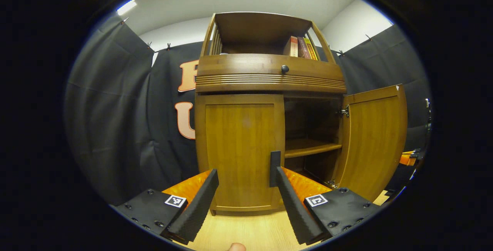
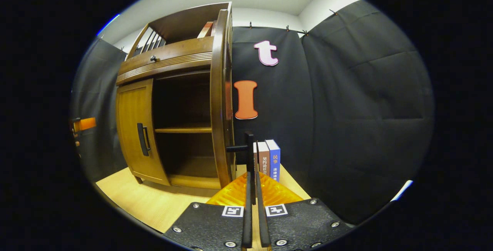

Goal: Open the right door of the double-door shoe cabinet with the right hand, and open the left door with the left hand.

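The shoe cabinet [image 1: 269, 108] fills the centre of the left gripper view, standing on a light wooden floor [image 1: 250, 231]. Its right door [image 1: 375, 139] is swung wide open at the right of that frame, showing a dark interior with one shelf [image 1: 312, 148]. The left door [image 1: 239, 151] is closed, flat against the front. The left tool [image 1: 243, 189] sits low in the frame with its fingers spread wide on either side of the closed door's lower part, holding nothing. In the right gripper view the open door appears edge-on at centre, and the right tool [image 2: 252, 189] has its fingers drawn narrow on the dark right door handle [image 2: 246, 149]. The left door handle [image 2: 142, 139] lies at the left. Three books [image 2: 267, 160] stand just behind, against the booth wall.
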A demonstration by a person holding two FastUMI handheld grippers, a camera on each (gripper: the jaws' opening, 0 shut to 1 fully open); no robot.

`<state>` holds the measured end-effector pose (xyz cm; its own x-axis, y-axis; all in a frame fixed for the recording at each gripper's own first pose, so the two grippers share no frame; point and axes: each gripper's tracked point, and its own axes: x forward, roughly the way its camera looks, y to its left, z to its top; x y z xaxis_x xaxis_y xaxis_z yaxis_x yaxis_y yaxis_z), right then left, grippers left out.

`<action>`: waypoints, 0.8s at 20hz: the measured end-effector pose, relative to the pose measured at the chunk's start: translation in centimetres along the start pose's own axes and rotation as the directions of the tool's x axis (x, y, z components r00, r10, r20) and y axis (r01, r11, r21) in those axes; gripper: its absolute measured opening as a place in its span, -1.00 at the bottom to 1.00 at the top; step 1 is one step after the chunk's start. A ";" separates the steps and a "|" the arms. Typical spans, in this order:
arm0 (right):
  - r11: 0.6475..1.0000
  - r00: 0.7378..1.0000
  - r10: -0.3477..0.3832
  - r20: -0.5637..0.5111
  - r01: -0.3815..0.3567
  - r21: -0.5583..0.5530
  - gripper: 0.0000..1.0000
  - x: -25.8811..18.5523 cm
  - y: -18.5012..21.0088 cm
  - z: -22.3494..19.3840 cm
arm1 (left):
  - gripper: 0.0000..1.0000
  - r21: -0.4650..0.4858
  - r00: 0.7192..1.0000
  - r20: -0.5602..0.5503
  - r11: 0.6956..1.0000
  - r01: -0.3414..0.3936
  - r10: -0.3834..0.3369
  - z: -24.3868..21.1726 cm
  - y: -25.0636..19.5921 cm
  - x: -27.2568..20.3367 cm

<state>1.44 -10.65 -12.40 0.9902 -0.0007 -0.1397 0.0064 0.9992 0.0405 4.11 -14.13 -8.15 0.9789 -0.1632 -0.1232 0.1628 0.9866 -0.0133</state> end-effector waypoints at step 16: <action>0.995 0.994 -0.101 0.049 0.102 -0.012 0.76 -2.3 -4.3 2.8 | 0.90 0.002 0.998 -0.048 0.999 0.050 -0.050 -5.6 -6.7 11.5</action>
<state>-0.45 -15.07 -9.49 0.9901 -0.1039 -0.0945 0.1057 0.9943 0.0137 13.62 -22.54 -15.03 0.9626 -0.2113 -0.1694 0.2116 0.9772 -0.0170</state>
